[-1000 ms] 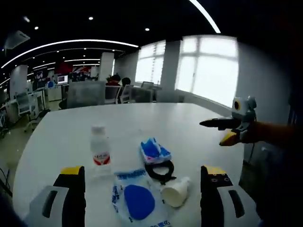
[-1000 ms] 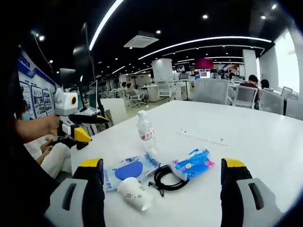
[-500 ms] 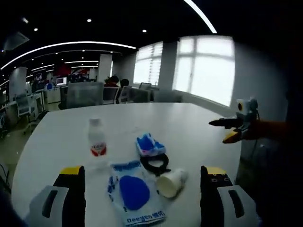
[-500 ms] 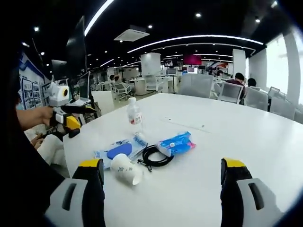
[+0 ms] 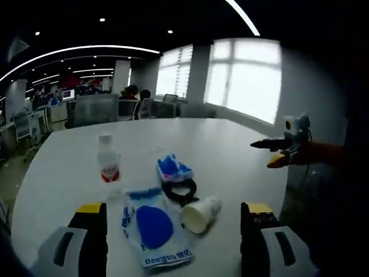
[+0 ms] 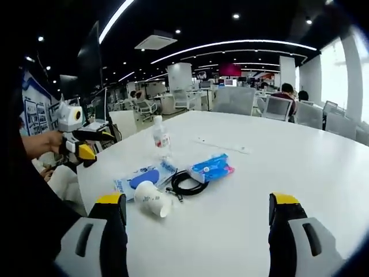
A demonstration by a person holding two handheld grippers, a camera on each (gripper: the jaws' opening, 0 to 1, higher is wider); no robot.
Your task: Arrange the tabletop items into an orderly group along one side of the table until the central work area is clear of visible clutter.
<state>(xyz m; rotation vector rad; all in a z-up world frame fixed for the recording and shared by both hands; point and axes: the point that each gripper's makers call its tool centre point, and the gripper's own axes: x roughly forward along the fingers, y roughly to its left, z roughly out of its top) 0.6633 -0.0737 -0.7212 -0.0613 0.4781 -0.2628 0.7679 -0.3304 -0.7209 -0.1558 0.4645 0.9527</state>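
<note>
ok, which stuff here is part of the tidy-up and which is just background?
Job items, all on the white table:
water bottle
blue-and-white flat packet
paper cup on its side
coiled black cable
blue wipes pack

Just there:
thin white strip farther back on the table
office chairs
desks with monitors

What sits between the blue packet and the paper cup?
A coiled black cable lies between the blue packet and the tipped paper cup, in the right gripper view.
</note>
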